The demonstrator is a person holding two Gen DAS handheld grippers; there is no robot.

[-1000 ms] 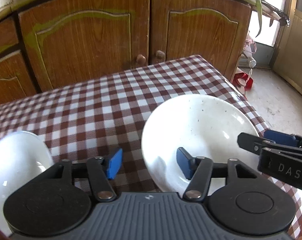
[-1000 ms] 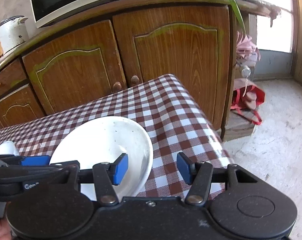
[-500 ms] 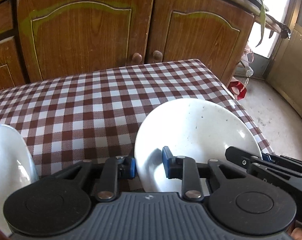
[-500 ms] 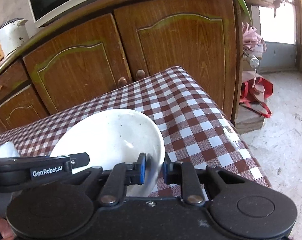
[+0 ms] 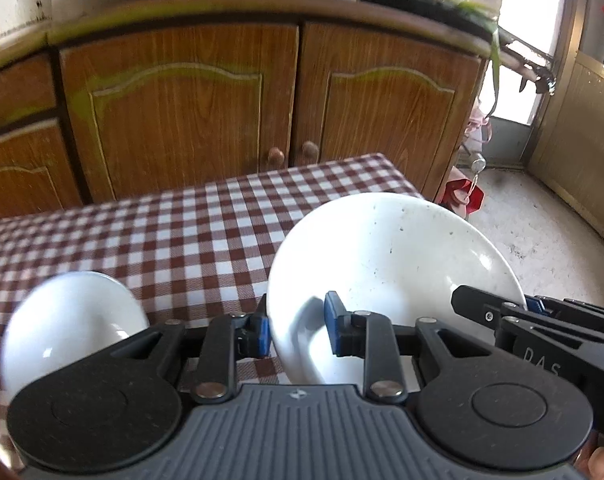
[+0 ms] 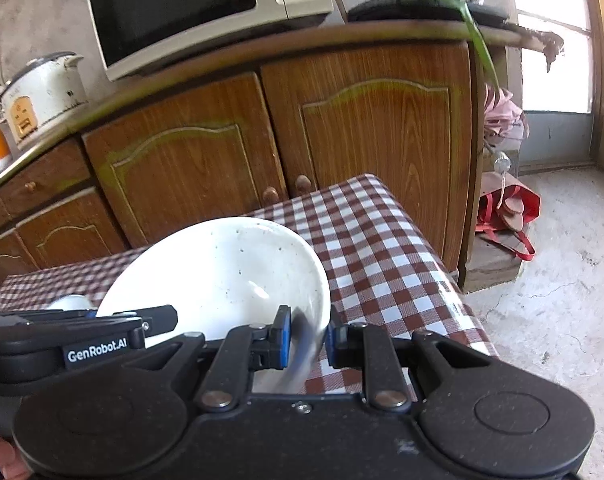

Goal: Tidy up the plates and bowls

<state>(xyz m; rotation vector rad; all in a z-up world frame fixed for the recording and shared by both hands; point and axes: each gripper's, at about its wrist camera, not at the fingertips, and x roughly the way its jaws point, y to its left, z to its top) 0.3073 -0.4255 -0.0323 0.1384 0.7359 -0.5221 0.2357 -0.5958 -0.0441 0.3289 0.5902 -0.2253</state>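
Nearby, a white bowl (image 5: 70,320) sits left of the gripped plate (image 5: 389,256).

Both wrist views close above the white bowl (image 5: 389,264), angled down, facing the cabinet (image 6: 270,152), sharing both.

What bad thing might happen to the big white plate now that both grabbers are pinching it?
The white plate is held only by its near rim, the left gripper and right gripper each clamped on one spot, so it might slip or tip and break. If the hands drift apart, it could twist loose. It might also bump the white bowl on the checked tablecloth.
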